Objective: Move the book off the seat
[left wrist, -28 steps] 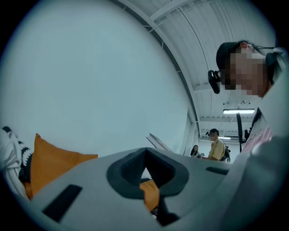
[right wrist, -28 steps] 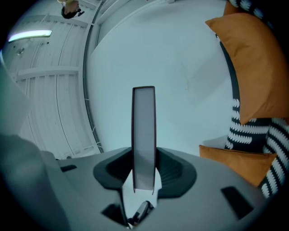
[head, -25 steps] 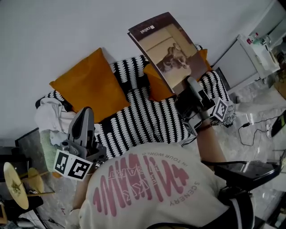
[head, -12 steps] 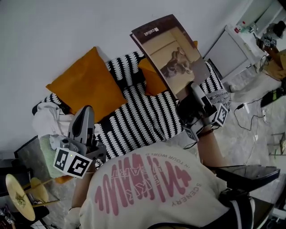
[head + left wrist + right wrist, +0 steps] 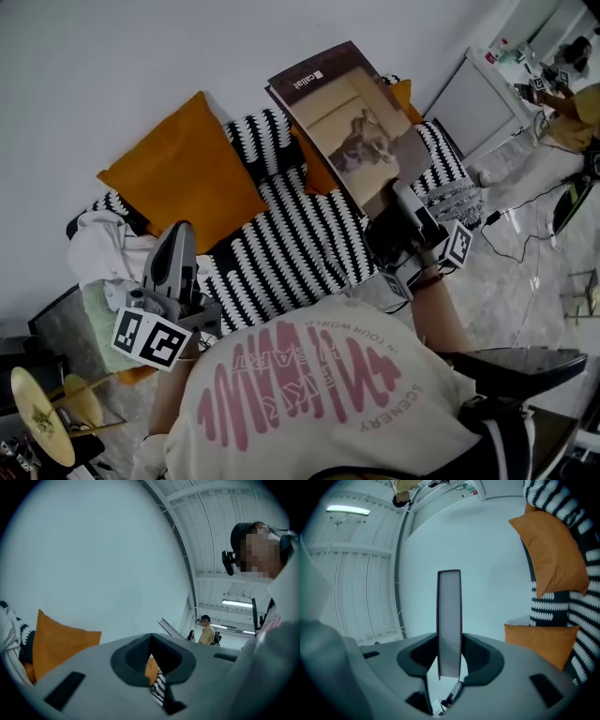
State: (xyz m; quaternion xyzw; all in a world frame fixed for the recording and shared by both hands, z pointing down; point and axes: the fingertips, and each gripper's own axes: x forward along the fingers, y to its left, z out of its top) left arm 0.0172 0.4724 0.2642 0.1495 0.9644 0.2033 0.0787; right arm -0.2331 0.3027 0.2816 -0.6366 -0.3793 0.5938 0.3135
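Observation:
A large thin book [image 5: 349, 120] with a brown cover photo stands tilted in the air above the black-and-white patterned seat [image 5: 291, 253]. My right gripper [image 5: 401, 199] is shut on its lower edge. In the right gripper view the book [image 5: 449, 616] shows edge-on, upright between the jaws of that gripper [image 5: 450, 641], which press on both faces. My left gripper [image 5: 176, 242] is held low at the seat's left front, pointing at the sofa, with nothing in it. In the left gripper view its jaws [image 5: 152, 644] meet at the tip.
A big orange cushion [image 5: 183, 178] leans on the sofa back, and a second one [image 5: 314, 171] sits behind the book. White cloth [image 5: 98, 248] is heaped at the sofa's left end. A white cabinet [image 5: 473, 94] and floor cables [image 5: 525, 230] lie to the right.
The right gripper has carried the book a little sideways above the seat, still tilted the same way. The left gripper has sunk slightly and stays shut.

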